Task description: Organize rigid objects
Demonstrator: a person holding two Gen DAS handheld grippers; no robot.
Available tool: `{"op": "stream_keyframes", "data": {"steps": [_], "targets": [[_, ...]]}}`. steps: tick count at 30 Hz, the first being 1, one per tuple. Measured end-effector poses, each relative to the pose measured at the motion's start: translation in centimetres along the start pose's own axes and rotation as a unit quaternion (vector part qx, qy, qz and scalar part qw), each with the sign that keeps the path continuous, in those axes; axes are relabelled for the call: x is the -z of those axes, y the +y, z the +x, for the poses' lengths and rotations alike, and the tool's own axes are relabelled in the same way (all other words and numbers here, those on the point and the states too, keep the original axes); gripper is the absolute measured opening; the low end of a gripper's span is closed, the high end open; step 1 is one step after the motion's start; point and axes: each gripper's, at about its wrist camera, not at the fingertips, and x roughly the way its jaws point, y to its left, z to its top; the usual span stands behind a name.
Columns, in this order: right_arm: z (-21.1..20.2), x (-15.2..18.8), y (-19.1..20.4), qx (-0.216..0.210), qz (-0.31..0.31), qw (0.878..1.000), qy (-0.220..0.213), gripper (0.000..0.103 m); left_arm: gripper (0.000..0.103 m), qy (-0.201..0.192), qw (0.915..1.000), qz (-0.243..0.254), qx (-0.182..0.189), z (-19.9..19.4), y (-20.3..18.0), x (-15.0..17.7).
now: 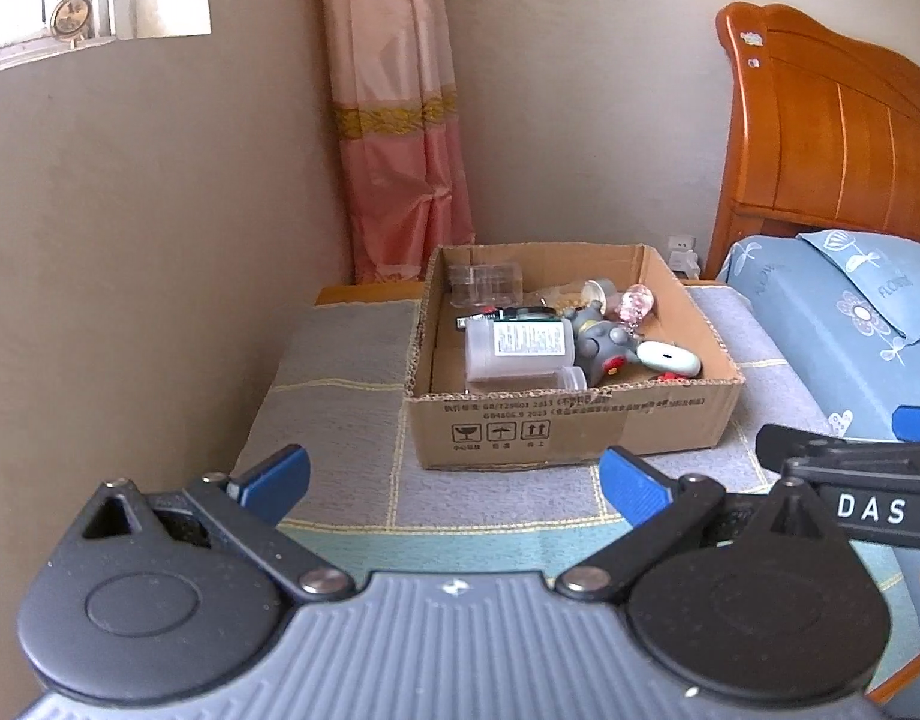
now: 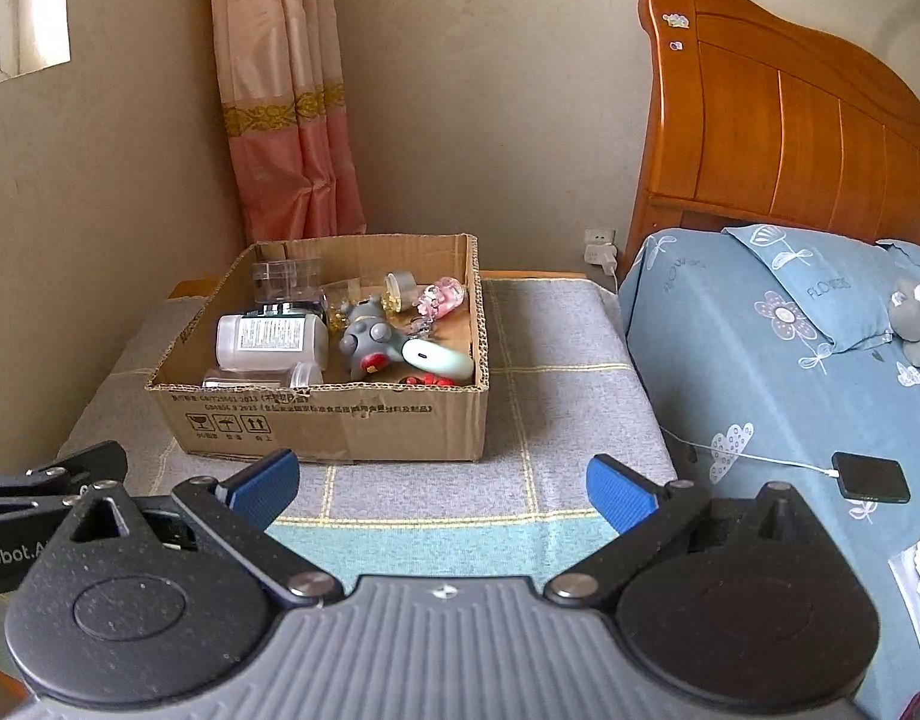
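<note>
An open cardboard box (image 1: 556,426) (image 2: 340,420) stands on a small cloth-covered table (image 1: 340,414) (image 2: 550,408). It holds a white labelled bottle (image 1: 517,348) (image 2: 271,342), a grey toy figure (image 1: 598,339) (image 2: 367,342), a pale green oval device (image 1: 667,358) (image 2: 439,358), a clear plastic case (image 1: 484,282) (image 2: 286,279), a pink trinket (image 1: 637,306) (image 2: 442,297) and a small jar (image 1: 571,378) (image 2: 307,373). My left gripper (image 1: 454,483) is open and empty, in front of the box. My right gripper (image 2: 442,483) is open and empty, also in front of the box.
A wall is close on the left and a pink curtain (image 1: 394,120) hangs behind the table. A bed with blue bedding (image 2: 760,360) and a wooden headboard (image 2: 790,120) is on the right. A black phone (image 2: 871,477) on a cable lies on the bed.
</note>
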Motion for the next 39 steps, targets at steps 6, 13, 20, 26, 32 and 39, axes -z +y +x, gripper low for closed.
{"op": "stream_keyframes", "data": {"steps": [6,13,20,26,32,39], "targets": [[-0.11,-0.11,-0.03,0.0,0.001,1.0,-0.004,0.103,0.102,-0.003,1.0,-0.002,-0.004,-0.15,0.08,-0.13],[-0.13,-0.18,-0.1,-0.001,0.002,1.0,-0.004,0.103,0.102,-0.002,1.0,-0.003,-0.004,-0.12,0.03,-0.12],[-0.21,-0.21,-0.11,-0.002,0.003,1.0,-0.006,0.103,0.102,-0.003,1.0,-0.004,-0.005,-0.13,0.1,-0.17],[-0.25,-0.24,-0.11,-0.002,0.003,1.0,-0.006,0.103,0.102,-0.004,0.9999,-0.005,-0.009,-0.11,0.18,-0.27],[-0.31,-0.36,-0.15,-0.003,0.005,1.0,-0.006,0.103,0.102,-0.003,0.9999,-0.005,-0.011,-0.12,0.11,-0.23],[-0.3,-0.37,-0.12,-0.003,0.005,1.0,-0.007,0.103,0.102,-0.004,0.9999,-0.004,-0.011,-0.16,0.08,-0.19]]}}
